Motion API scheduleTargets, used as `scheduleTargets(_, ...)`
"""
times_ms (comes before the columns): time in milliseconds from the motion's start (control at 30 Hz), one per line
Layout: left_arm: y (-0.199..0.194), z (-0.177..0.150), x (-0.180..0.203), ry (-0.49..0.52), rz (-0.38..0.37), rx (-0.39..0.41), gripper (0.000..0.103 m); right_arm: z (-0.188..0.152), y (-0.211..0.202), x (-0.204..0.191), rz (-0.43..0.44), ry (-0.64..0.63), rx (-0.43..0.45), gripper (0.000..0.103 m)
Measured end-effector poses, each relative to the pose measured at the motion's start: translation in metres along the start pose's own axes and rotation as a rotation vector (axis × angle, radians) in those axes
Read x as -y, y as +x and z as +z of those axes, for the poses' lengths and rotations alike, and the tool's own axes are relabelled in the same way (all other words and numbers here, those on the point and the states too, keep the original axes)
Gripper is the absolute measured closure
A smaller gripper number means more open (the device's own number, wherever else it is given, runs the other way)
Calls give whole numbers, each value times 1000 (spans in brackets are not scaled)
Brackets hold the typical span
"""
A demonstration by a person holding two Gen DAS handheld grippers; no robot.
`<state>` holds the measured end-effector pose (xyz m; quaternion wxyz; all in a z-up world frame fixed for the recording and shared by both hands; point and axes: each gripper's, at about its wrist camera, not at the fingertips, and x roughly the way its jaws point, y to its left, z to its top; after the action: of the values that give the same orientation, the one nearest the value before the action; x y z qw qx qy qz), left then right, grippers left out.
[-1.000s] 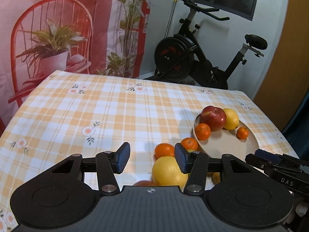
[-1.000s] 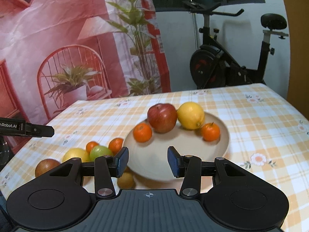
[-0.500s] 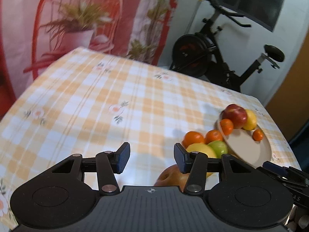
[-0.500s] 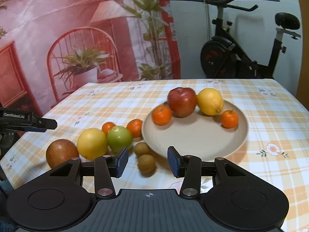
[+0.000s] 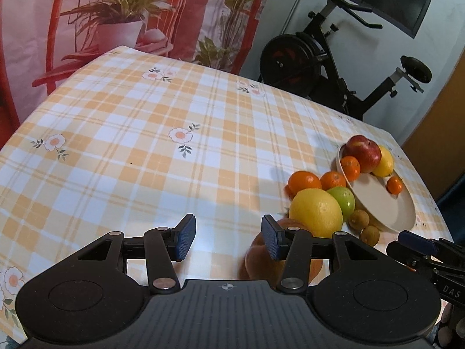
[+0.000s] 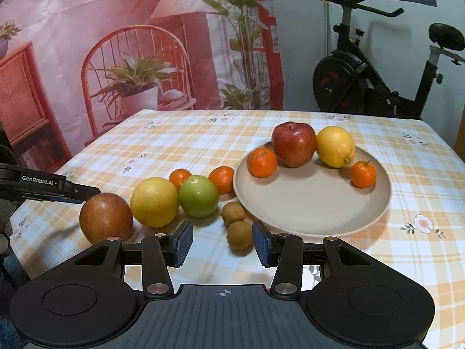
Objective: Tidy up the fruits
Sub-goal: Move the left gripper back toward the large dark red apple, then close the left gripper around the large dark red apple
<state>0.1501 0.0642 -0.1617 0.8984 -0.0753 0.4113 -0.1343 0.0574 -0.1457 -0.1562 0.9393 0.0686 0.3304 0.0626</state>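
Note:
A beige plate (image 6: pixel 311 203) holds a red apple (image 6: pixel 293 144), a lemon (image 6: pixel 335 147) and two mandarins (image 6: pixel 261 162). Left of it on the checked cloth lie two more mandarins (image 6: pixel 222 179), a green fruit (image 6: pixel 198 195), a big yellow citrus (image 6: pixel 154 201), a red-brown fruit (image 6: pixel 106 221) and two small brown fruits (image 6: pixel 233 213). My right gripper (image 6: pixel 222 244) is open; the nearer brown fruit (image 6: pixel 239 234) lies just past its gap, untouched. My left gripper (image 5: pixel 226 240) is open over bare cloth, and the red-brown fruit (image 5: pixel 261 264) sits behind its right finger.
The table (image 5: pixel 145 145) has a checked floral cloth, with broad bare cloth left of the fruit. An exercise bike (image 6: pixel 377 87) stands behind the far edge. A printed pink backdrop (image 6: pixel 116 43) hangs at the back left. The other gripper's tip (image 5: pixel 418 247) shows at the right.
The left view has dropped and swung left, so the fruits now sit at its right. The right gripper has drawn back from the plate, bringing the loose fruits into view. Both stay open.

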Motion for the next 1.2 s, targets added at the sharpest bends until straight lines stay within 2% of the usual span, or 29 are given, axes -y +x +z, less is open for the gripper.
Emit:
scheduleTargets(300, -2, -1, 4, 3, -33, -4, 51, -4, 4, -5, 31, -19, -42, 60)
scheduleTargets(667, -9, -8, 18, 36, -120, -21, 51, -8, 8, -20, 105, -69, -100, 57)
scheduleTargets(833, -13, -11, 19, 40, -136, -34, 51, -10, 10, -28, 158, -94, -124, 56)
scheduleTargets(1033, -17, -17, 20, 51, -168, -55, 50, -16, 15, -59, 225, -205, -161, 56)
scheduleTargets(1200, -18, -19, 22, 60, -183, -65, 50, -15, 18, -83, 272, -291, -154, 49)
